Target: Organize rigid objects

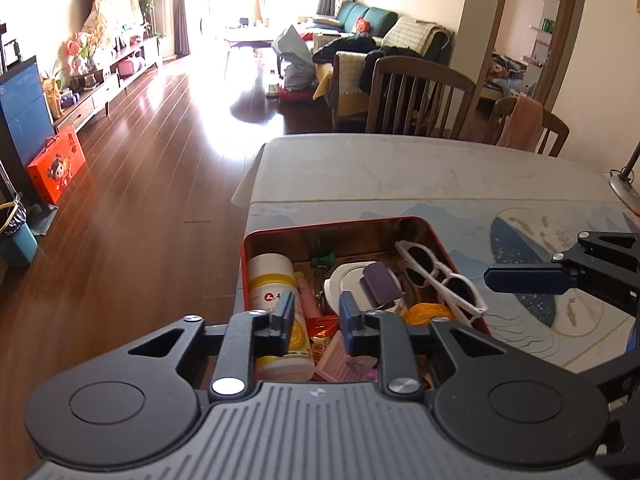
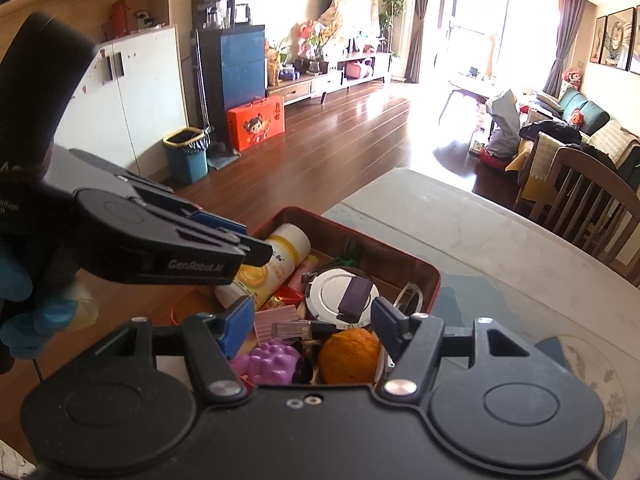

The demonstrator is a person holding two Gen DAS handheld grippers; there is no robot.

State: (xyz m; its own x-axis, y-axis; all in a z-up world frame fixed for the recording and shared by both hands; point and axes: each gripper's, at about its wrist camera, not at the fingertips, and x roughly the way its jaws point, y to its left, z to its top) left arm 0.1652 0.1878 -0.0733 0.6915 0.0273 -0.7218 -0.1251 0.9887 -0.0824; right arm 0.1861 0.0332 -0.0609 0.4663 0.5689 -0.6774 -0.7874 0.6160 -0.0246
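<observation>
A red tin box [image 1: 440, 240] [image 2: 434, 280] sits at the table's near left corner, full of small things: a white and yellow bottle [image 1: 272, 280] [image 2: 276, 256], a round silver lid [image 2: 328, 292], a purple block [image 1: 380, 284] [image 2: 356, 294], white sunglasses [image 1: 436, 272], an orange [image 2: 350, 356] and a purple knobbly toy [image 2: 268, 362]. My left gripper [image 1: 316, 316] hovers open and empty over the box's near part. My right gripper [image 2: 314, 324] is open and empty above the orange; it also shows in the left wrist view [image 1: 528, 278].
The table [image 1: 400, 168] has a pale cloth with a blue round pattern [image 1: 532, 256]. Wooden chairs [image 1: 416, 96] stand at its far side. A lamp base [image 1: 624, 192] sits at the right edge. The wooden floor [image 1: 140, 200] lies to the left.
</observation>
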